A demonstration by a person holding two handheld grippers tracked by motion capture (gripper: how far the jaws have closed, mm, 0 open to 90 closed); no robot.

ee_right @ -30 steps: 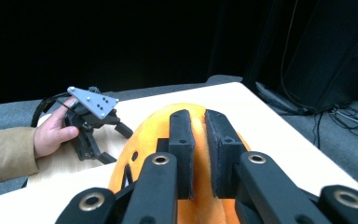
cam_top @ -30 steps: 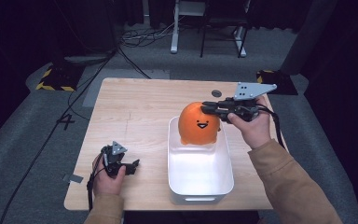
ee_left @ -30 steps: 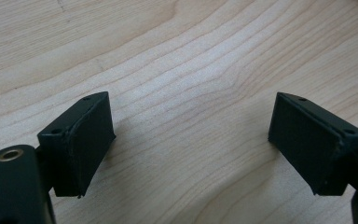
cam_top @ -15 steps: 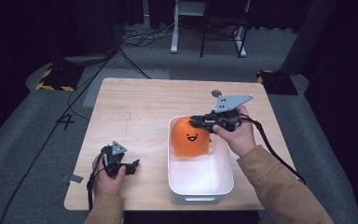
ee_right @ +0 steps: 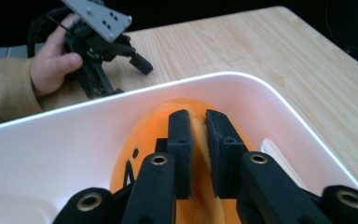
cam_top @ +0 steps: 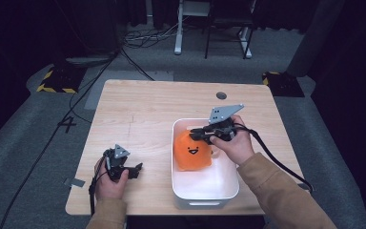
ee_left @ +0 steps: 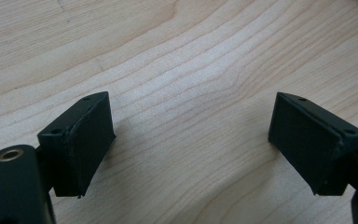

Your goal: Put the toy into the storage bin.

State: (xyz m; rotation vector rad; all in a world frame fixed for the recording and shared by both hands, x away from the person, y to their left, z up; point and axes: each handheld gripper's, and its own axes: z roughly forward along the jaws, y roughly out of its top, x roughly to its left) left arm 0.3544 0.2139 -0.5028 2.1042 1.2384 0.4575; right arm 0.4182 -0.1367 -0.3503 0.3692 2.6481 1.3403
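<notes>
— Fingers (ee_right: 223,140) on my right gripper (cam_top: 201,135) are pinched on a fold of the orange plush toy (cam_top: 193,151); it sits beneath them inside the white tub (cam_top: 205,196).

— And the left?

— Left gripper (cam_top: 132,170) rests on the desk (cam_top: 143,109), well apart from the tub. Its fingers (ee_left: 81,140) stand wide apart with bare wood between them.

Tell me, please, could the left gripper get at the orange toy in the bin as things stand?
Probably yes: the left gripper rests open on bare table beside the bin, whose top is open. The right gripper, shut on the toy, crowds it from above.
</notes>
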